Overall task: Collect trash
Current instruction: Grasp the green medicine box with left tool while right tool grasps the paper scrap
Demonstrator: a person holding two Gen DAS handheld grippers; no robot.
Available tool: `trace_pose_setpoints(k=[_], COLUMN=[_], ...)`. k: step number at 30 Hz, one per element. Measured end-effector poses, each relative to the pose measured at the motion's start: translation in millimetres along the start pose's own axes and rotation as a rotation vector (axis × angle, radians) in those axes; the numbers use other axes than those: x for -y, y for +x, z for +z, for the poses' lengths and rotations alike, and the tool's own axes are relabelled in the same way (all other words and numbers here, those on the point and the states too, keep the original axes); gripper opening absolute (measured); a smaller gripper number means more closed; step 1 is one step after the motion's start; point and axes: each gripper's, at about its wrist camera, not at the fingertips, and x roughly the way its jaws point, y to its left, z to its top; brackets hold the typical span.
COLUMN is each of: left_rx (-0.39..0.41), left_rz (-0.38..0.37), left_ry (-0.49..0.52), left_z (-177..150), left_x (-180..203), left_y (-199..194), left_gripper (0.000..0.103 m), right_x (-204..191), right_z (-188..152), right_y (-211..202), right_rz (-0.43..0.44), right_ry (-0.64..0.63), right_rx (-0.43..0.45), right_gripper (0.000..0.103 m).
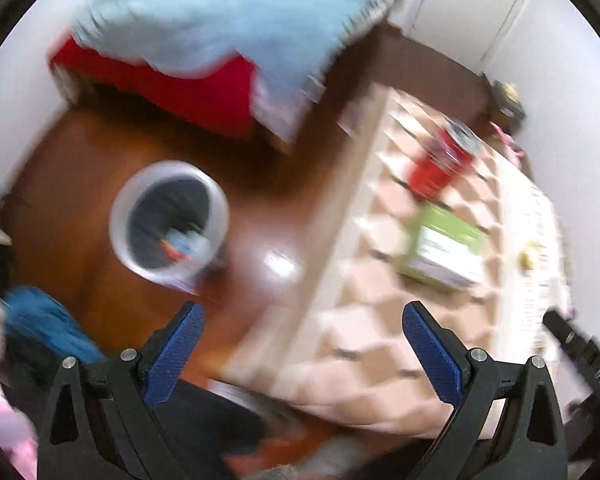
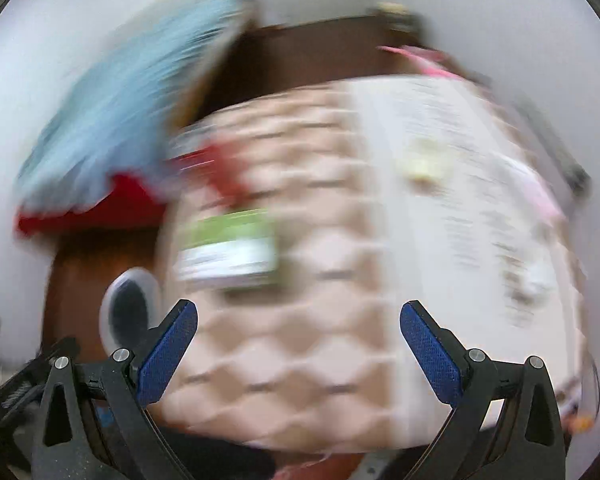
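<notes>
left gripper (image 1: 302,318) jaws gaping wide, gripping nothing | right gripper (image 2: 299,316) jaws likewise spread, empty | green box (image 1: 444,248) and red can (image 1: 444,160) lying ahead on desk (image 1: 340,344), apart from jaws | bin (image 1: 170,220) standing on floor left of desk

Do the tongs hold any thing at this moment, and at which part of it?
Nothing is held. The left tongs and the right tongs both stand open and empty. The red can and green box lie untouched on the table.

Each black claw (image 1: 302,318) (image 2: 298,316) has blue textured pads and silver screws.
</notes>
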Motion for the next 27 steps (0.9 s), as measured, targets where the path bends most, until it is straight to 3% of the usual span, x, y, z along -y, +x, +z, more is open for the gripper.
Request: trace_pose_setpoints(k=[4,7,8,9,13,15,17,19,23,26,27], left_rx=[-0.147,-0.194,-0.179,-0.163,-0.058,-0.05,-0.048,-0.053,-0.096,-0.114,-0.118], left_rz=[-0.107,-0.113,-0.09,-0.074,0.068,0.132,0.16,0.121,0.108,0.076,0.077], left_ry=[-0.145,-0.238,-0.221,-0.183,0.242,0.393,0.447,0.459,0.48,0.502,0.52], left_z=[-1,4,9,11,19,19,21,27,32,27,25], left_x=[53,77,87,94,147,158,159,160,172,181,185], left_y=[53,76,79,78,80,88,94,98,101,100,104], left_gripper=[0.101,0.101,0.1,0.1,0.1,0.1,0.102,0.103,0.101,0.101,0.101], right_x=[100,147,162,172,199,203,209,211,216,216,216], right_z=[9,12,12,11,13,13,12,10,7,6,7], right_y=[12,21,26,30,46,54,61,69,75,75,74], right_rz=[-0.124,-0.172,-0.179,-0.174,-0.165,-0.165,-0.165,-0.155,-0.145,-0.141,-0.139], right_ry=[0.215,0.31,0.336,0.35,0.333,0.316,0.31,0.31,0.312,0.318,0.316], right_rx=[0.023,0.032,0.021,0.012,-0.055,-0.074,-0.09,-0.097,-0.097,-0.077,-0.069], right_gripper=[0.103,0.103,0.102,0.102,0.102,0.102,0.102,0.102,0.081,0.075,0.064])
